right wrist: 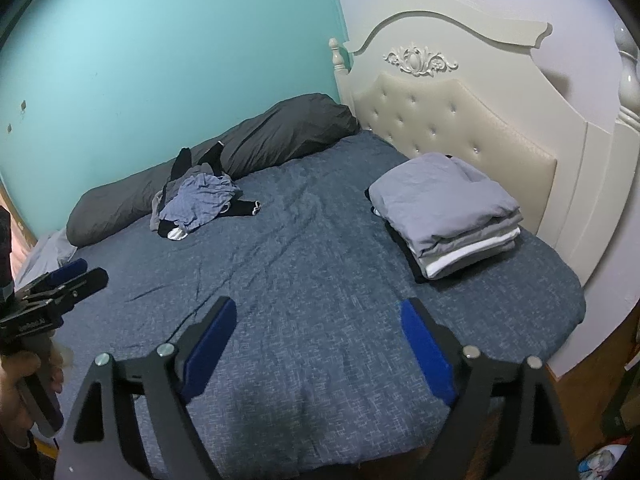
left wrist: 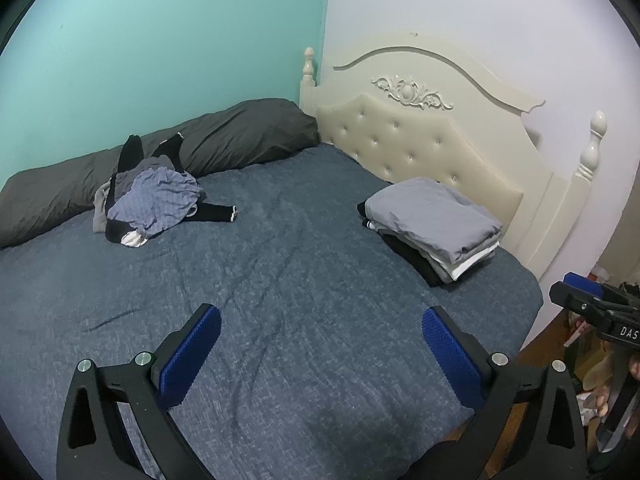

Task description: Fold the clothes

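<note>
Left wrist view is showing you holding both the left claw (left wrist: 321, 340) and right claw (right wrist: 318, 334) wide and empty over the bed (left wrist: 280, 280), between garments, with the unfolded pile (left wrist: 154, 200) awaiting pickup beside the folded stack (left wrist: 434, 220).

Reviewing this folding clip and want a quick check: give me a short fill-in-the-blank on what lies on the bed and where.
1. The folded stack lies beside the cream ____.
2. The top garment of that stack is ____ in colour.
3. The unfolded pile rests against the dark ____ along the teal wall.
4. The left gripper and right gripper both hold ____.

Missing words: headboard; grey; pillow; nothing
</note>
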The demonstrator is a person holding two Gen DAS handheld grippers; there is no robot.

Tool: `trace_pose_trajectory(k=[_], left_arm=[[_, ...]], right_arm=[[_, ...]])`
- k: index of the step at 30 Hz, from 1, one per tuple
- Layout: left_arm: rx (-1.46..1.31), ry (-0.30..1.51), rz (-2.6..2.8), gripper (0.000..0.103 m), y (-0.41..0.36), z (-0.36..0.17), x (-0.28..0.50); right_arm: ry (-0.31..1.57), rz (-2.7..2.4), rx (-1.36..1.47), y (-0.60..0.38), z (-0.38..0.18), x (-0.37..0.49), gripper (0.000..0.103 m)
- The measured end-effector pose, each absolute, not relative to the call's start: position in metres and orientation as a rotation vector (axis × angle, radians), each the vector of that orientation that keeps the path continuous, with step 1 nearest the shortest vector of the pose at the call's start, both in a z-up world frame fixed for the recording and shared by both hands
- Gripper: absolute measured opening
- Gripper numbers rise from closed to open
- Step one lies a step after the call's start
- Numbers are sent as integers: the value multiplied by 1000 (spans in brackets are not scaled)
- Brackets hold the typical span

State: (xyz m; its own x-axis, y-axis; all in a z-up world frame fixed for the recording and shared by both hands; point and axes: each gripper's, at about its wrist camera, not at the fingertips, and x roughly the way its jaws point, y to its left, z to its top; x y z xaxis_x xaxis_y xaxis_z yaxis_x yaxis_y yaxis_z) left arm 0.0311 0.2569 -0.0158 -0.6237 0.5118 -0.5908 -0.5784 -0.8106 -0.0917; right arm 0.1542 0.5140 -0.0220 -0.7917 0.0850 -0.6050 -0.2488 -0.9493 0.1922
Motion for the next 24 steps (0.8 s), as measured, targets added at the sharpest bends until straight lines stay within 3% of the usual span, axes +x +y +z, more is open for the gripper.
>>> trace_pose_trajectory(k=[24], left_arm=[[-839,111,2348,103,251,-20,54]], right_arm=[[394,2757,-906,493,-22,177,87]])
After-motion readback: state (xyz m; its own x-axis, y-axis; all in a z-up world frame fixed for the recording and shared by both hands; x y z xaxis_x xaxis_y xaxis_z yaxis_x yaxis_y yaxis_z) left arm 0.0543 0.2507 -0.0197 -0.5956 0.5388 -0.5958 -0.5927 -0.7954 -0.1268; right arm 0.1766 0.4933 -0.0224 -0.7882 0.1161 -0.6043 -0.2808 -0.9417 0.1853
